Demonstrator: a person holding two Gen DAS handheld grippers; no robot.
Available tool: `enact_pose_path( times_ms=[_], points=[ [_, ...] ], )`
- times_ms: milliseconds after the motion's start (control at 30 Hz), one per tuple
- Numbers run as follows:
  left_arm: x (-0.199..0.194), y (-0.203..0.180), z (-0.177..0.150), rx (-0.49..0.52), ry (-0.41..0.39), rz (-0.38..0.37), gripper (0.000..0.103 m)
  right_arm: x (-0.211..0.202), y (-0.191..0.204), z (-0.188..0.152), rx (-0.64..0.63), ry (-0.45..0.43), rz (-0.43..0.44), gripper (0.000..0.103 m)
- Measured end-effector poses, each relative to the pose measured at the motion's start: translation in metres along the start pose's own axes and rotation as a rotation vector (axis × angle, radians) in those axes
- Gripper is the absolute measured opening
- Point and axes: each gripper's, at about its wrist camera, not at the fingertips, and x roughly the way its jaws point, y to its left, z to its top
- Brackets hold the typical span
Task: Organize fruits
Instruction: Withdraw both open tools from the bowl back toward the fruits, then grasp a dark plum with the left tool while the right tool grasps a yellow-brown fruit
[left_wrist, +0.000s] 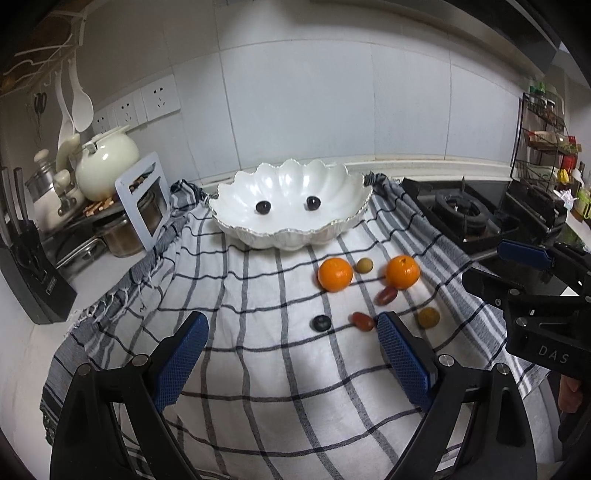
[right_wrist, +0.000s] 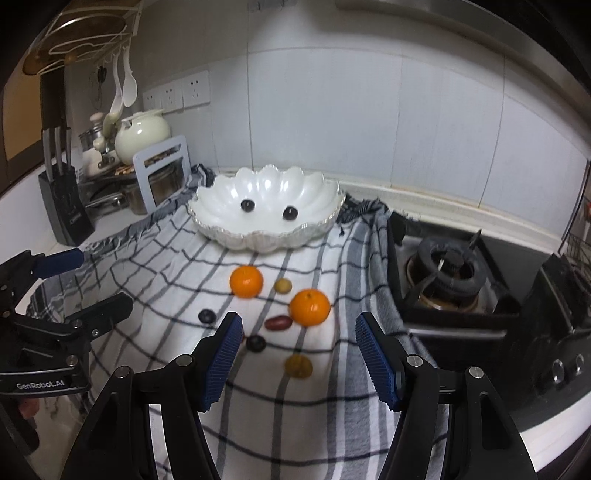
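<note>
White-tiled kitchen behind, worktop (left_wrist: 22, 354) draped with a checked cloth (left_wrist: 266, 354), gas hob (right_wrist: 447, 269) off to the right.

Scalloped white bowl (left_wrist: 291, 218) at the far end of the cloth, holding two dark grapes (left_wrist: 263, 206) already.

Well short of the bowl, loose on the cloth: two oranges (left_wrist: 335, 274), two yellowish round fruits (left_wrist: 428, 317), two reddish oblong fruits (left_wrist: 362, 320), one dark berry (left_wrist: 320, 323); a second dark berry showing only from the right side.

Left claw (left_wrist: 291, 354) gaping wide, holding nothing, aimed down at the cloth.

Right claw (right_wrist: 299, 354) about half open, equally empty.

Nearest yellowish fruit (right_wrist: 298, 365) sitting almost centred between the right claw's blue pads, just ahead and below; likely the easier first pick for that hand.

Dark berry ahead of the left claw's gap; reddish oblong fruit close by its right pad, long axis lying roughly across the claw's line.
</note>
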Motion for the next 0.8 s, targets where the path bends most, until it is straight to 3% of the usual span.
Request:
enact_pose_path(
  times_ms=[333, 600, 800],
  points=[
    [0.029, 0.002, -0.012, -0.002, 0.045, -0.006, 0.088, 0.026, 0.003, -0.018, 0.007, 0.072, 0.011, 0.065],
    [0.058, -0.001, -0.014, 0.009, 0.086, -0.032, 0.078, 0.045, 0.004, -0.025, 0.002, 0.100, 0.008, 0.063],
    [0.079, -0.006, -0.015, 0.007, 0.112, -0.054, 0.067, 0.061, -0.002, -0.028, 0.031, 0.125, 0.028, 0.056]
  ],
)
